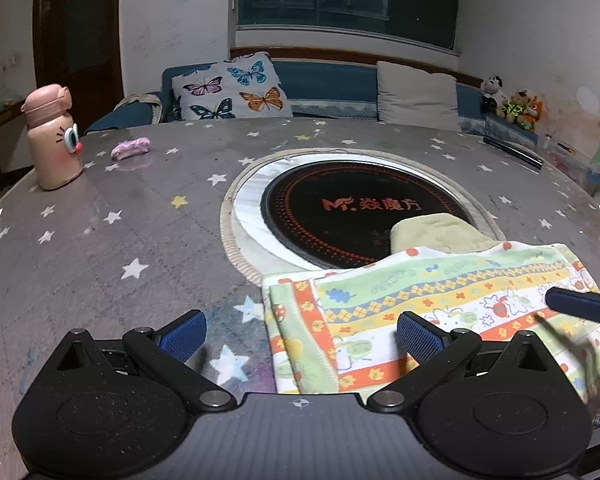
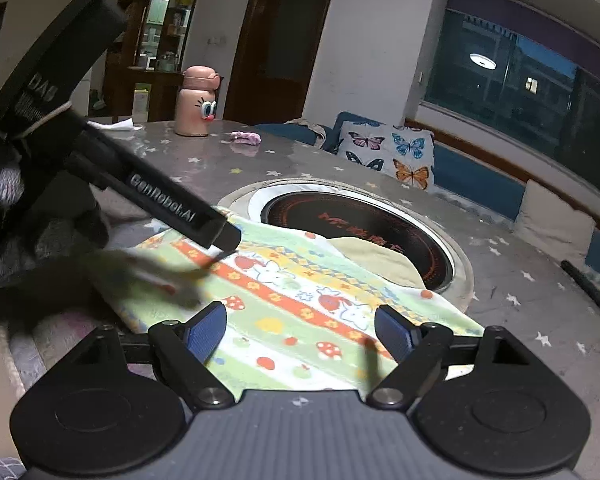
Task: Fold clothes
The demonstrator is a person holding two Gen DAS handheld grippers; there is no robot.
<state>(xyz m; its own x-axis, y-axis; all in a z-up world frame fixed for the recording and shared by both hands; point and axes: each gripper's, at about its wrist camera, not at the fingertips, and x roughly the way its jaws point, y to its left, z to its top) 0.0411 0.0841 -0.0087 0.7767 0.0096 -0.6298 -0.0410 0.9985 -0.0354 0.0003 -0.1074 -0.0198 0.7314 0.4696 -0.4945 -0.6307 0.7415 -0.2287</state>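
A folded patterned cloth [image 1: 432,312] with orange, yellow and green bands lies flat on the star-print table, its far part over the round cooktop. It also shows in the right wrist view [image 2: 300,300]. A plain yellow-green flap [image 1: 436,234] sticks out from under its far edge. My left gripper [image 1: 300,336] is open and empty, just above the cloth's near left corner. My right gripper [image 2: 300,330] is open and empty over the cloth's near edge. One of its fingertips [image 1: 580,304] shows at the right of the left wrist view. The left gripper's body [image 2: 156,196] hangs over the cloth's left side.
A round black induction cooktop [image 1: 340,208] is set in the table's middle. A pink bottle [image 1: 52,140] and a small pink bundle [image 1: 131,148] stand at the far left. A sofa with a butterfly cushion [image 1: 232,88] is behind the table. A dark roll [image 2: 586,286] lies at the right.
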